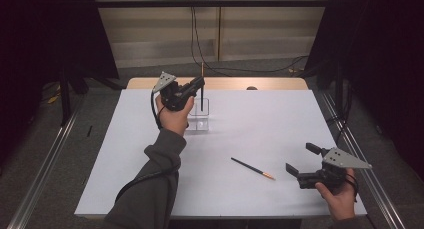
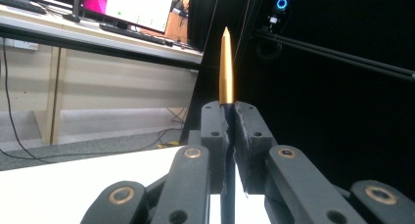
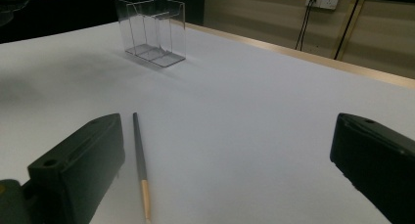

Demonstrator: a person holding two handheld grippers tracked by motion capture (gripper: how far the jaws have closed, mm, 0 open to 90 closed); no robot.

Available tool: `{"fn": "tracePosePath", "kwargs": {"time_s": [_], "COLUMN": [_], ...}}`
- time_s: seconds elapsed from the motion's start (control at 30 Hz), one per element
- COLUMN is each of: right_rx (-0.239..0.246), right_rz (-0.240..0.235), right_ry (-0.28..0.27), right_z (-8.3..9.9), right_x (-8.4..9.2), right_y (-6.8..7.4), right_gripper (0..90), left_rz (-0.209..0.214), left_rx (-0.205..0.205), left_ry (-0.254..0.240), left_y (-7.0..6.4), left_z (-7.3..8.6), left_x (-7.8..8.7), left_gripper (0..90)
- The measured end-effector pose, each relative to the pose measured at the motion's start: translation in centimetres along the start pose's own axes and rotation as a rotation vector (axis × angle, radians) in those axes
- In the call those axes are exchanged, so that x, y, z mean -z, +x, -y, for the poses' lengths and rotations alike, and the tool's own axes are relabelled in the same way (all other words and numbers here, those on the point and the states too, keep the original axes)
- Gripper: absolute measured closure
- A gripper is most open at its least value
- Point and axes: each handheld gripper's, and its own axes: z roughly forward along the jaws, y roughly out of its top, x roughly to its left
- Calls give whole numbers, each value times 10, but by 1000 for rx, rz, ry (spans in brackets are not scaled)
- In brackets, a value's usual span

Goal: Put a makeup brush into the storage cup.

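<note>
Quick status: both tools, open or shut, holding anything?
Left tool: shut on upright black gold-tipped pen.
Right tool: open, holding nothing.

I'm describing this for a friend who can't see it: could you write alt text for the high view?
A person's left gripper holds a thin dark pen with a gold end upright over a clear plastic box on a white table. A second dark, gold-tipped pen lies flat on the table near the open right gripper.

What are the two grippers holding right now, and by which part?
The left gripper clamps a dark pen with a gold tapered tip on its shaft just below the gold part. The right gripper is open, holding nothing.
</note>
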Motion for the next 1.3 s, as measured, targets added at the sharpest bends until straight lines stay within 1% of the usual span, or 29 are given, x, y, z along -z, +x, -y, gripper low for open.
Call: {"fn": "tracePosePath", "kwargs": {"time_s": [0.03,0.07,0.1,0.17,0.2,0.23,0.3,0.33,0.37,0.43,0.47,0.5,0.53,0.6,0.67,0.7,0.73,0.83,0.9,0.93,0.97,1.0,1.1,1.17,1.2,1.23,1.27,1.3], "right_rx": [0,-2,-2,-2,-3,-2,2,7,7,8,6,1,2,5,5,4,1,1,4,5,9,8,10,11,10,10,12,12], "right_rz": [-2,6,7,0,-7,-4,-7,-11,-11,-12,-10,-9,-7,-10,-12,-11,-8,-11,-13,-14,-13,-17,-18,-18,-19,-18,-19,-19], "right_ry": [-2,-3,-3,-3,2,1,-1,0,-2,0,2,-1,-3,-3,-2,-5,-6,-2,1,2,2,2,3,2,1,0,1,2], "right_z": [0,0,0,0,0,0,0,0,0,0,0,0,0,0,0,0,0,0,0,0,0,0,0,0,0,0,0,0], "right_x": [0,0,0,0,0,-1,-1,-2,-2,-1,-1,-2,-2,-2,-2,-2,-2,-2,-2,-2,-2,-2,-2,-2,-2,-2,-2,-3], "right_y": [-1,0,-1,-1,0,0,1,1,1,1,1,1,1,1,1,1,1,1,1,1,1,1,1,1,1,1,1,1], "right_gripper": [0,0,0,0,0,0,0,0,0,0,0,0,0,0,0,0,0,0,0,0,0,0,0,0,0,0,0,0], "left_rz": [4,3,0,16,4,6,1,1,3,3,9,3,-1,-4,-6,-7,-7,-9,-12,-15,-18,-20,-25,-30,-21,-33,-34,-32], "left_rx": [-10,-16,-16,-43,-29,-18,-14,-25,-23,-34,-47,-31,-26,-31,-25,-41,-33,-33,-23,-33,-33,-23,-33,-28,-51,-33,-28,-38], "left_ry": [10,12,12,30,17,11,5,13,4,13,22,5,1,2,-1,10,3,7,0,5,5,4,9,8,27,11,11,16], "left_y": [1,1,1,3,2,2,2,2,2,2,2,2,2,2,1,3,2,3,2,3,3,3,4,5,6,6,6,6], "left_z": [0,0,0,0,1,1,0,0,0,0,0,0,1,1,2,3,3,5,6,7,7,7,9,10,10,11,11,12], "left_x": [0,-1,-2,-2,-4,-5,-6,-6,-8,-9,-8,-10,-10,-11,-13,-13,-14,-16,-17,-17,-17,-18,-18,-19,-18,-19,-19,-19], "left_gripper": [836,836,835,835,835,836,836,836,836,835,835,835,835,835,835,835,835,835,835,835,835,835,835,835,835,835,835,835]}}
